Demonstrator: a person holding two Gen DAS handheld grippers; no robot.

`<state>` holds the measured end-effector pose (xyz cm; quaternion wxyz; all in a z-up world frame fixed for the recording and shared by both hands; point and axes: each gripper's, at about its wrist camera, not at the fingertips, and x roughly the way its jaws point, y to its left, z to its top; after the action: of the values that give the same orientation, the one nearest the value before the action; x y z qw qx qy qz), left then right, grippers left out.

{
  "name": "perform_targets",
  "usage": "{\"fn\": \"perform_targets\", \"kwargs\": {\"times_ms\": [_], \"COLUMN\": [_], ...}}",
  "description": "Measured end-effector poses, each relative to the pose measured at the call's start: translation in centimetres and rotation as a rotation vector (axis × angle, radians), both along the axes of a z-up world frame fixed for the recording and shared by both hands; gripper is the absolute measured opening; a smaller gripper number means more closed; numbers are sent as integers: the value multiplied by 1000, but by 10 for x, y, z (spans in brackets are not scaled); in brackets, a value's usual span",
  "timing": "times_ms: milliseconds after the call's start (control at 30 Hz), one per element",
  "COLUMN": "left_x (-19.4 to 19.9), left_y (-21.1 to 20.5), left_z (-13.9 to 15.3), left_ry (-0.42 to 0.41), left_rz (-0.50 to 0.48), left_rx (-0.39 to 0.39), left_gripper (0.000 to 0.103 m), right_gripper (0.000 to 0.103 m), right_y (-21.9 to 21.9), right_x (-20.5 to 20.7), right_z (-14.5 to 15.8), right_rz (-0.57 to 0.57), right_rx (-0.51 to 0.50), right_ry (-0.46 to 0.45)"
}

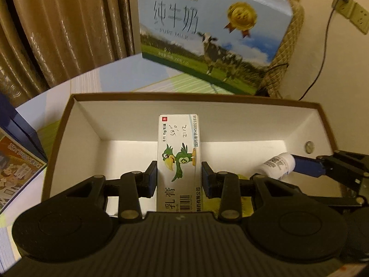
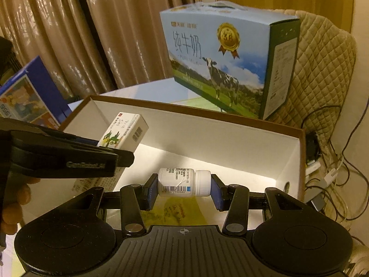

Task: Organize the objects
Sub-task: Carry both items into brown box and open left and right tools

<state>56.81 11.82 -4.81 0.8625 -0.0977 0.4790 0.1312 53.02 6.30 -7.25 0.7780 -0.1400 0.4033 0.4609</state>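
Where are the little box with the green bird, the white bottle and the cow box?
ointment box (image 1: 178, 159), left wrist view, on its bird picture.
white pill bottle (image 2: 178, 182), right wrist view, on its label.
milk carton (image 2: 216, 55), right wrist view, on its front.

Both grippers matte black plastic: left gripper, right gripper. Each w/ ribbed base at frame bottom, two round discs at lower corners, linkage arms w/ silver rivets, blue pads. Embossed lettering on left gripper's side, left of right-wrist frame.
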Motion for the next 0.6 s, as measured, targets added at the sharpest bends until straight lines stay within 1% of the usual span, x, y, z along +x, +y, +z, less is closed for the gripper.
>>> {"fn": "perform_targets", "kwargs": {"times_ms": [267, 467, 600], "left_x": [14, 15, 14], "left_y": [9, 13, 15], "left_z": [-26, -34, -32], "left_ry": [48, 66, 62], "left_rz": [12, -8, -10], "left_rx": [1, -5, -2], "left_gripper": [33, 33, 37], "right_gripper": [44, 44, 44], "right_y": [12, 19, 25], "right_x": [6, 9, 12], "right_z": [-10, -14, -18], "right_rz": [10, 20, 25], "right_rx": [-26, -36, -43], "right_ry": [14, 15, 19]}}
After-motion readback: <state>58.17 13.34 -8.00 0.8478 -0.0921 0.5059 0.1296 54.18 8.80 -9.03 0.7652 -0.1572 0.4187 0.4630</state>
